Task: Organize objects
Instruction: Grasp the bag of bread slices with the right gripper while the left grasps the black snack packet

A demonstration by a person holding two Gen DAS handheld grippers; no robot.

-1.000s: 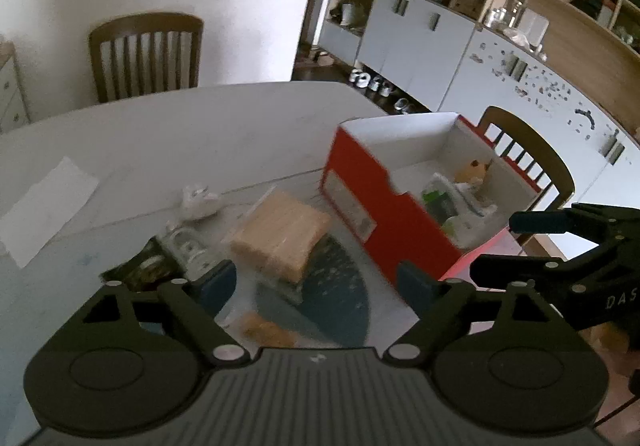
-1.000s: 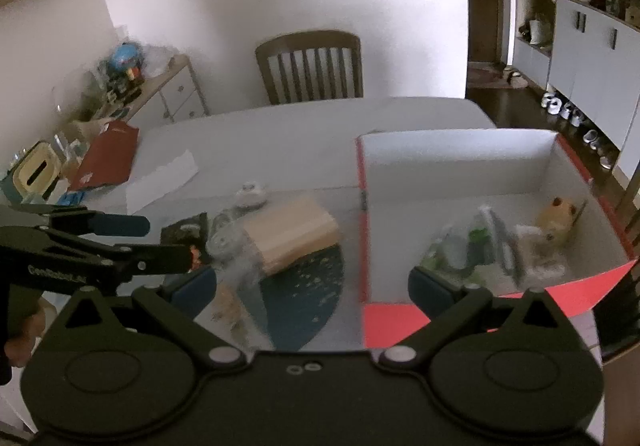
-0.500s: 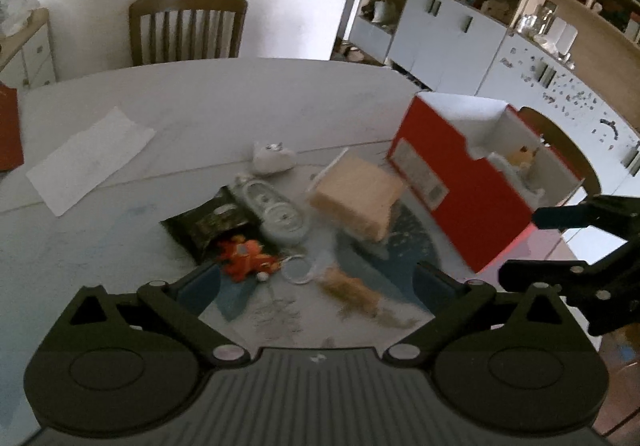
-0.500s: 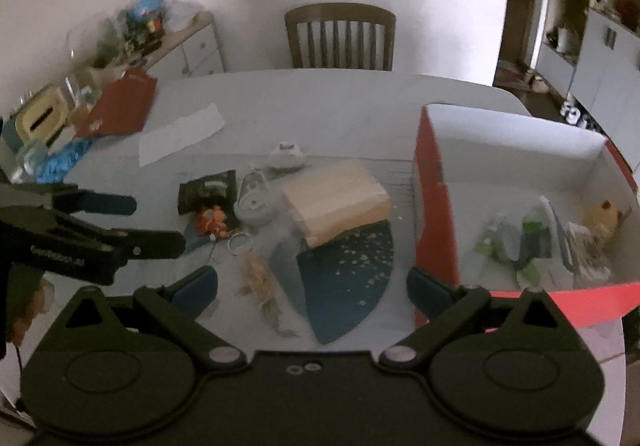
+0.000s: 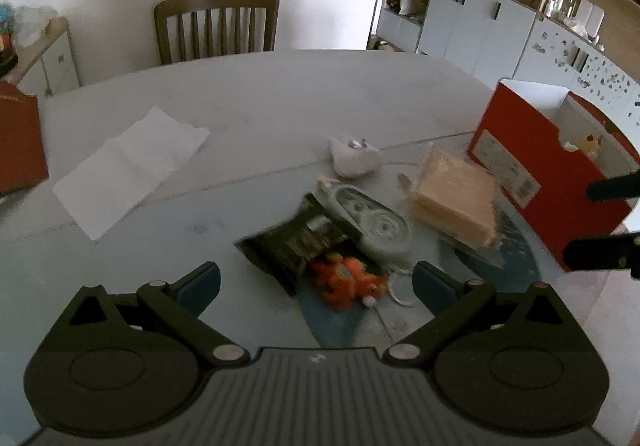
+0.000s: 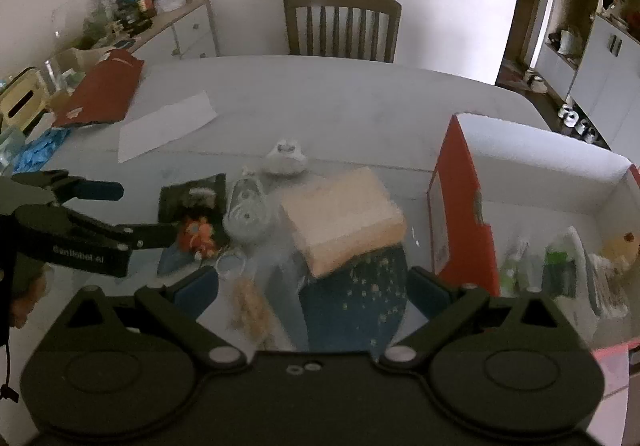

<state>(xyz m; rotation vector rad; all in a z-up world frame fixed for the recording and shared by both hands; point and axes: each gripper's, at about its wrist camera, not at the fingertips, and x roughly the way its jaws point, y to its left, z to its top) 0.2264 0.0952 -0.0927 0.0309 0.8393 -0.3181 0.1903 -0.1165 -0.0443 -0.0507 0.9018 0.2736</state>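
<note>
Loose items lie mid-table: an orange toy point(image 5: 346, 280) point(image 6: 197, 232), a dark packet point(image 5: 294, 246) point(image 6: 192, 198), a clear plastic pack point(image 5: 374, 222) point(image 6: 246, 212), a white crumpled item point(image 5: 354, 158) point(image 6: 286, 160) and a tan wrapped block point(image 5: 456, 198) point(image 6: 344, 214). A red box point(image 5: 540, 182) point(image 6: 458, 206) at the right holds several items. My left gripper point(image 5: 316, 284) point(image 6: 136, 214) is open and empty, just short of the orange toy. My right gripper point(image 6: 312, 288) is open and empty, above the blue mat point(image 6: 352, 306).
A white paper sheet point(image 5: 128, 170) point(image 6: 166, 126) lies at the left. A red folder point(image 6: 102, 94) and clutter sit at the far left edge. A wooden chair point(image 5: 216, 24) point(image 6: 342, 24) stands behind the table. Cabinets point(image 5: 480, 26) line the right wall.
Both grippers have pulled back and swung left, away from the red box. The left gripper now faces the orange toy and dark packet. Both stay open.
</note>
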